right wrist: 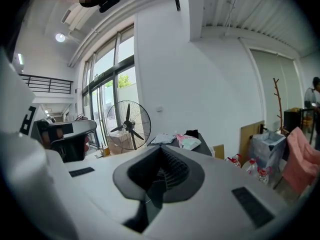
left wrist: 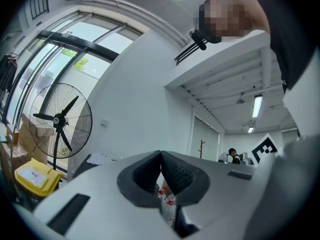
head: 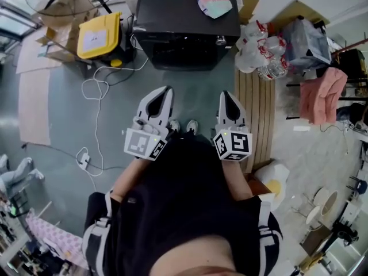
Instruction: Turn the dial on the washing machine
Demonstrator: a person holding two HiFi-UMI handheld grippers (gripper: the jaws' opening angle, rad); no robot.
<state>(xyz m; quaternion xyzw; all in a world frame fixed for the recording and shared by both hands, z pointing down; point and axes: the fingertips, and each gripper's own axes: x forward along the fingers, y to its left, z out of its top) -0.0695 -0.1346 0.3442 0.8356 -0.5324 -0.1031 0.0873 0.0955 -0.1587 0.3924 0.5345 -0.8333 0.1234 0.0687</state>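
The washing machine (head: 184, 10) stands well ahead of you, its dial (head: 221, 40) at its front right corner. Your right gripper (head: 227, 96) is nearer than your left gripper (head: 165, 91); both are closed, empty.

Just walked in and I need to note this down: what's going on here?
A person stands back from a dark washing machine, holding a gripper in each hand near the waist. The left gripper and the right gripper are both shut and empty, pointing toward the machine. Neither is near its dial, so the turning has not begun.
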